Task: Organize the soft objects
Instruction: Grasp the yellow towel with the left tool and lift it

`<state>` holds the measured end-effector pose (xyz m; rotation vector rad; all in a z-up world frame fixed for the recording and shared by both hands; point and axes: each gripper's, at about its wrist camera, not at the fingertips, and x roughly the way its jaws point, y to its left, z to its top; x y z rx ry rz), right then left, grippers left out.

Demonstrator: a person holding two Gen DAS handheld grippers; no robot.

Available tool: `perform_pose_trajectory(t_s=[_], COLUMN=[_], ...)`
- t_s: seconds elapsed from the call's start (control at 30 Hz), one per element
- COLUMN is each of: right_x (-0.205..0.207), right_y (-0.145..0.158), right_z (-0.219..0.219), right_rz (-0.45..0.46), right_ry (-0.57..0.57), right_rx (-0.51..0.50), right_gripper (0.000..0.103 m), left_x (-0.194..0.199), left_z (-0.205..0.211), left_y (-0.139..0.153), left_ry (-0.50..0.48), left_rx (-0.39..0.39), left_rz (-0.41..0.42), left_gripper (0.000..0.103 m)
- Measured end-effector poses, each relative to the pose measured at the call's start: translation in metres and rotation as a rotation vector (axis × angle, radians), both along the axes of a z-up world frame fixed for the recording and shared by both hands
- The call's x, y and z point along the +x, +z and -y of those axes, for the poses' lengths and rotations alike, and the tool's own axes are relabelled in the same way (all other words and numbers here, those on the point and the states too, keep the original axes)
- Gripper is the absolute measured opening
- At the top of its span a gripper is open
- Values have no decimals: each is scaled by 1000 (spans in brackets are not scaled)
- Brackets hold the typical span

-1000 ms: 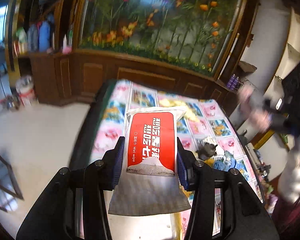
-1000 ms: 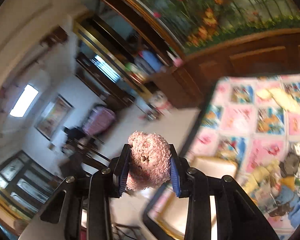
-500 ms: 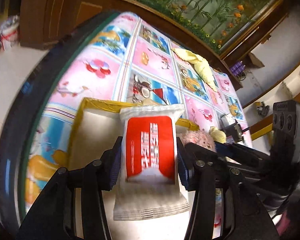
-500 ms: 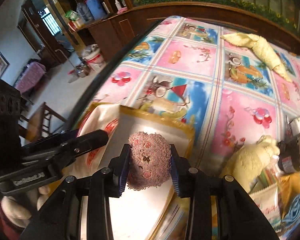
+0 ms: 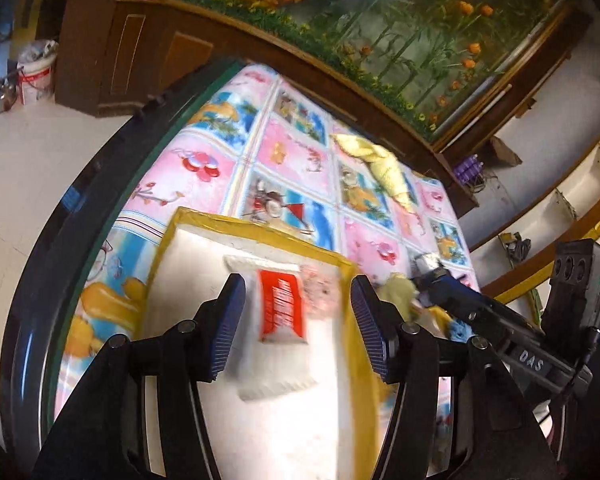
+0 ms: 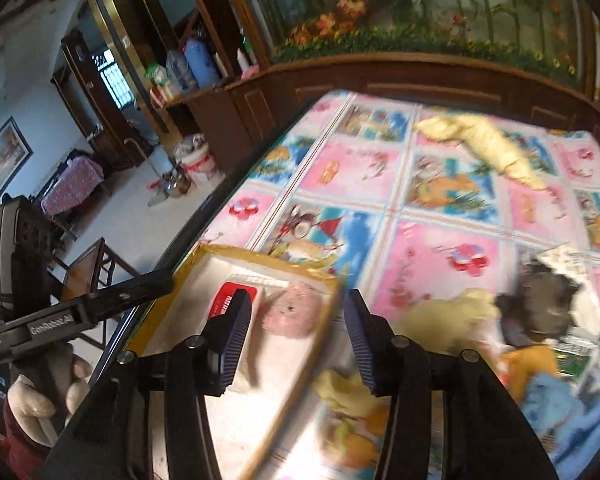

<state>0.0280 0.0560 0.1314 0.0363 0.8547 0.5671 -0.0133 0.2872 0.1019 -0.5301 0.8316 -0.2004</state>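
While spread wide above, left gripper point(image 5: 296, 320) and right gripper point(image 6: 296, 340): wipes packet point(image 5: 280, 312) beside pink plush point(image 6: 294, 314) inside yellow-rimmed box point(image 5: 256, 226).

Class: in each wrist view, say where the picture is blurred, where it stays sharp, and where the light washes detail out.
Left wrist view: wet wipe pack and pink plush ball smeared, left gripper sharp, white box floor washed out. Right wrist view: toy pile and box rim blurred, right gripper crisp; room lines bow.

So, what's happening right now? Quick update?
Left gripper open, right gripper open. Wipes pack and pink plush lying in the box. Nothing blocking.
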Motion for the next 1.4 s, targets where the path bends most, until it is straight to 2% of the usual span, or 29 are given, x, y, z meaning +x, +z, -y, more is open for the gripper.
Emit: perform_pose_trajectory(t_s=[0.07,0.1,0.13,0.3,0.43,0.53,0.6,0.67,0.77,0.87,0.97,1.0,1.03,1.07,1.23,1.4], right_x=[-14,-20,-25,-40,-51,-55,-55,-55,-57,-56,-57,-57,-57,-56,-55,-63], right_y=[12,15,16,-8,-34,-50,-58,-61,-62,-61,-63,-64,-65,-67,-69,-64], right_z=[33,51,68,149,200,223,237,243,249,251,255,255,256,257,255,251], right_rz=[45,65,76,32,0,-13,-13,6,42,69,70,65,58,53,53,104], right_ry=[-40,-62,-82,-193,-242,-252,-248,-234,-206,-181,-155,-149,-144,-139,-131,-137], right_rx=[28,39,44,47,80,100,131,153,162,183,222,234,244,250,242,201], right_gripper=[51,56,64,65,65,65,65,65,65,65,64,64,64,64,64,65], left_x=[-13,-17,-20,-22,1,23,40,57,77,91,97,96,95,93,65,19], left_z=[20,33,46,122,166,190,201,208,215,219,226,228,228,228,220,208], left_y=[11,14,16,9,-7,-18,-26,-34,-46,-57,-71,-74,-74,-73,-48,-11], left_ry=[-32,-54,-78,-178,-177,-158,-151,-135,-126,-139,-158,-161,-156,-158,-120,-98], left_rx=[23,40,55,156,237,334,370,428,472,459,479,481,480,466,386,290], left_rz=[21,24,26,9,-29,-58,-89,-110,-142,-178,-220,-225,-218,-213,-135,-34], left_gripper=[58,60,60,60,60,60,60,60,60,60,59,55,43,43,42,42])
